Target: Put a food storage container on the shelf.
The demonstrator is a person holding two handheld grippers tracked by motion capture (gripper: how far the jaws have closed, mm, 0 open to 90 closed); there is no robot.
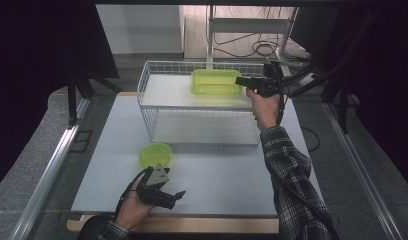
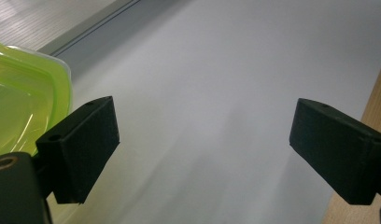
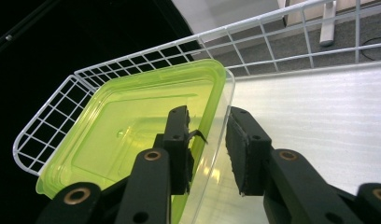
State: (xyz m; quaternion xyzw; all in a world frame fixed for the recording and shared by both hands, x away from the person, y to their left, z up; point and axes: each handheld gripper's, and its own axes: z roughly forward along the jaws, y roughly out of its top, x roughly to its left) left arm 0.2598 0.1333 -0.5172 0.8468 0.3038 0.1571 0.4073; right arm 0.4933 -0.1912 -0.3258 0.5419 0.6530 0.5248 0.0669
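White table, wire rack walling green tub; right tongs straddling its rim unclamped, left tongs apart.

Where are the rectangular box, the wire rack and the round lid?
Box (image 3: pixel 128 135): right gripper view, its green floor.
Rack (image 1: pixel 199 131): high view, its front wire wall.
Lid (image 1: pixel 154 153): high view, its top face.

Container: translucent lime green. Lid: same green. Wire basket: white. Desk: pale grey. Sleeve: black-and-white plaid. Jaws: black.
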